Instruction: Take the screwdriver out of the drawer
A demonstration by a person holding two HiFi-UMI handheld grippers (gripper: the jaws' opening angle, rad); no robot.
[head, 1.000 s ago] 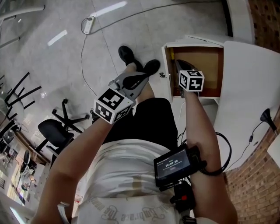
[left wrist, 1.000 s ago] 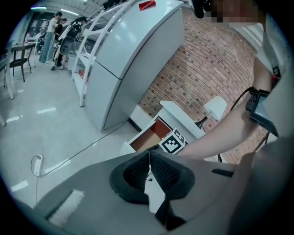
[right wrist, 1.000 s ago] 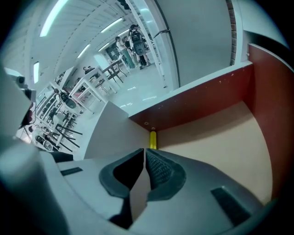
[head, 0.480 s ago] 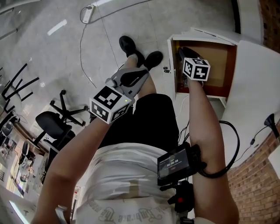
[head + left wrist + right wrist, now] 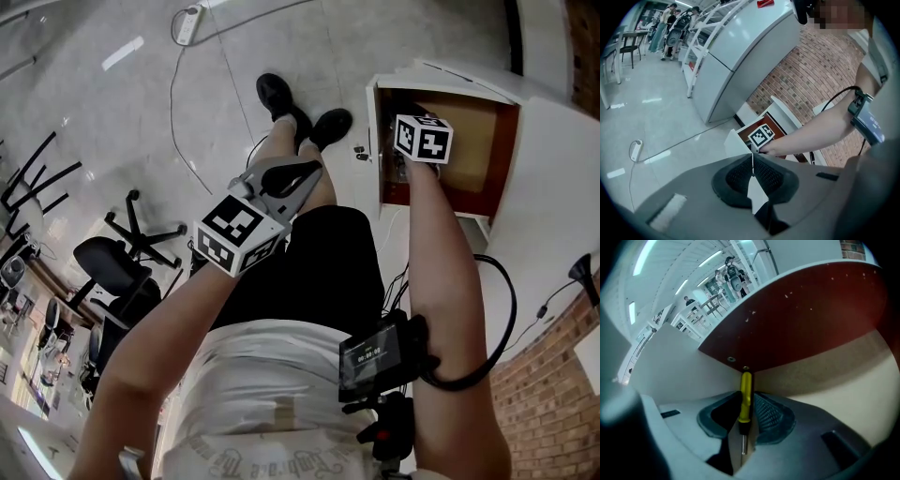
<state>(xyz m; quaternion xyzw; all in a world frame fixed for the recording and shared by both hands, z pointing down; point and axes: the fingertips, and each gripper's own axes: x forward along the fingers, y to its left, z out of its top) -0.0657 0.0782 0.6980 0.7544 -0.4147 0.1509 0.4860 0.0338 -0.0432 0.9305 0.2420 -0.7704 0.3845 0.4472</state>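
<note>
The open drawer (image 5: pixel 377 141) has a brown floor, white walls and a dark red inner face (image 5: pixel 811 319). My right gripper (image 5: pixel 401 111) reaches into its left side, with the marker cube over its jaws in the head view. In the right gripper view a screwdriver (image 5: pixel 746 390) with a yellow handle lies along the drawer's white left wall. My right gripper (image 5: pixel 746 401) is shut on its handle, and the thin metal shaft points back between the jaws. My left gripper (image 5: pixel 314 169) hangs over the person's legs, away from the drawer. Its jaws (image 5: pixel 752 164) are shut on nothing.
A white desk top (image 5: pixel 553 187) runs right of the drawer, by a brick wall (image 5: pixel 544 394). A black office chair (image 5: pixel 117 267) stands at the left. A power strip (image 5: pixel 187 23) and its cable lie on the tiled floor. The person's black shoes (image 5: pixel 281 108) stand beside the drawer front.
My right gripper has gone further into the drawer, toward its far left corner. My left gripper has stayed over the legs, still shut.
</note>
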